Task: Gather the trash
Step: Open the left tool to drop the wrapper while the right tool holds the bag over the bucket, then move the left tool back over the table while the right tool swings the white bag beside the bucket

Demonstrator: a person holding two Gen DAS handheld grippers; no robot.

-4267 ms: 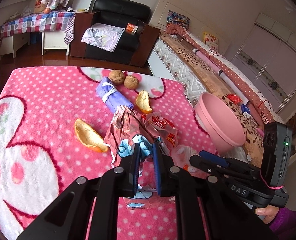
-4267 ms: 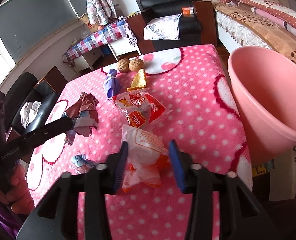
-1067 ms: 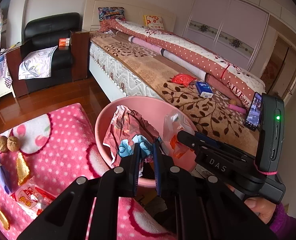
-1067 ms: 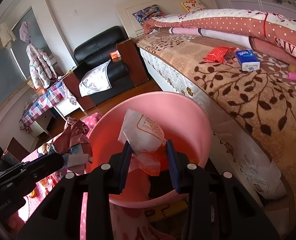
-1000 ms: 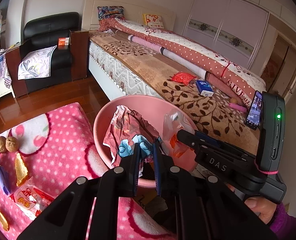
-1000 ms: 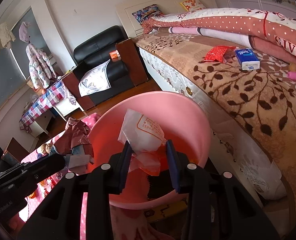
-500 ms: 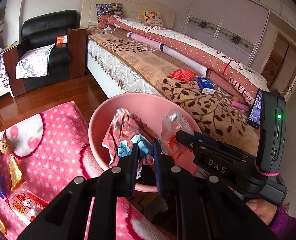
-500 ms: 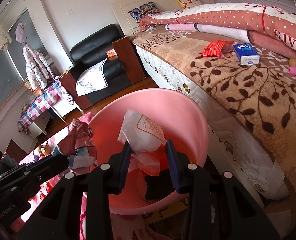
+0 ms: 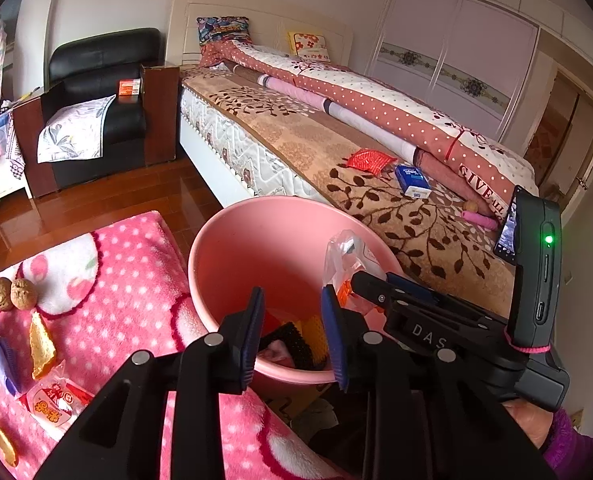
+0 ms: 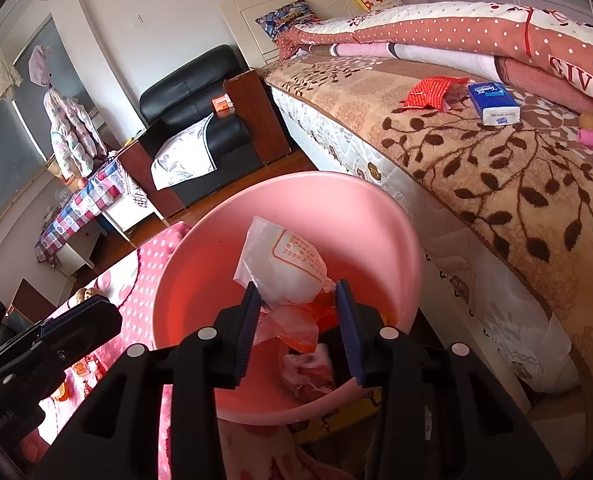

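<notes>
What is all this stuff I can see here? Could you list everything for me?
basin: one, pink, beside the bed
crumpled wrapper: one, pinkish, at the basin's bottom
plastic bag: one, white and orange, above the basin
blanket: one, pink with white dots, left of the basin
walnuts: two, brown, on the blanket
orange peel: two pieces, orange, on the blanket
snack packet: one, red and white, on the blanket
red packet: one, on the bed
tissue pack: one, blue, on the bed
armchair: one, black, far wall
left gripper: black, jaws opening, nothing between
right gripper: black, jaws opening, bag between
hand: one, purple sleeve, holding the right gripper
</notes>
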